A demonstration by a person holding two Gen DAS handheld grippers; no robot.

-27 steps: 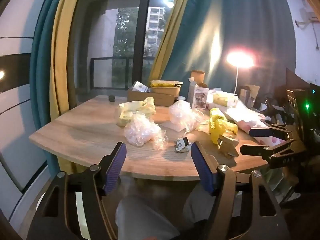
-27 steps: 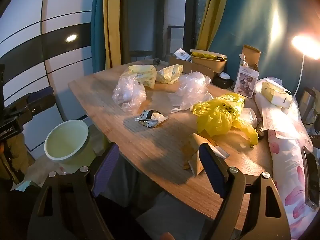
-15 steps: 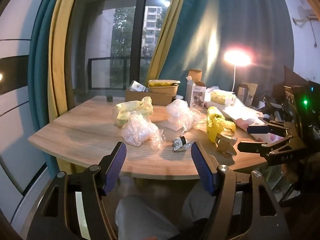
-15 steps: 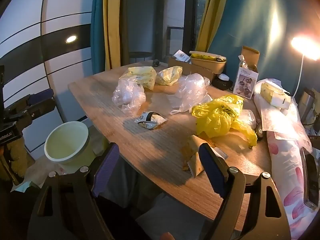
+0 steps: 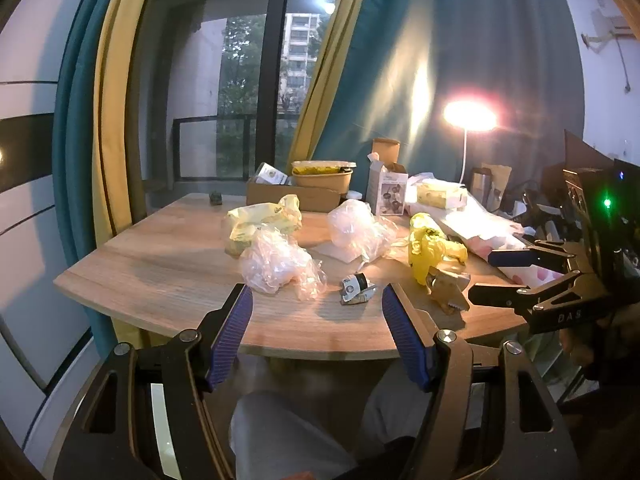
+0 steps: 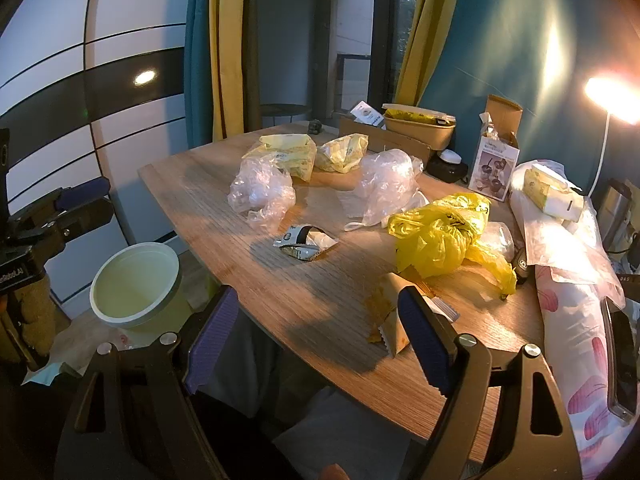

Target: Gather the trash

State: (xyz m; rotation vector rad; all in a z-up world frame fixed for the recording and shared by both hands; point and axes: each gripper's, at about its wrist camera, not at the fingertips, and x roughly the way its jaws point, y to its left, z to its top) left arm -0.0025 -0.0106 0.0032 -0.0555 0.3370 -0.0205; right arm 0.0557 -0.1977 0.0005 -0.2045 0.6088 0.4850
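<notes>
Teal and yellow curtains frame a dark window behind a wooden table point(image 6: 320, 300), and a lit lamp point(image 5: 469, 117) glares at the right of both views. Trash lies scattered across the tabletop: a clear plastic bag point(image 6: 262, 192) left of centre in the right wrist view, a second clear bag point(image 6: 390, 184) further back, a torn foil wrapper point(image 6: 305, 242) in the middle, a crumpled yellow bag point(image 6: 440, 236) to the right, and a brown paper wrapper point(image 6: 390, 320) near the front edge. At lower left of that view a pale bin point(image 6: 136, 284) stands on the floor beside the table.

Both claws hover short of the table edge. The left gripper point(image 5: 316, 328) has its blue pads spread wide with nothing between them. The right gripper point(image 6: 316, 336) is likewise spread wide and empty, the paper wrapper showing just past its right finger.
</notes>
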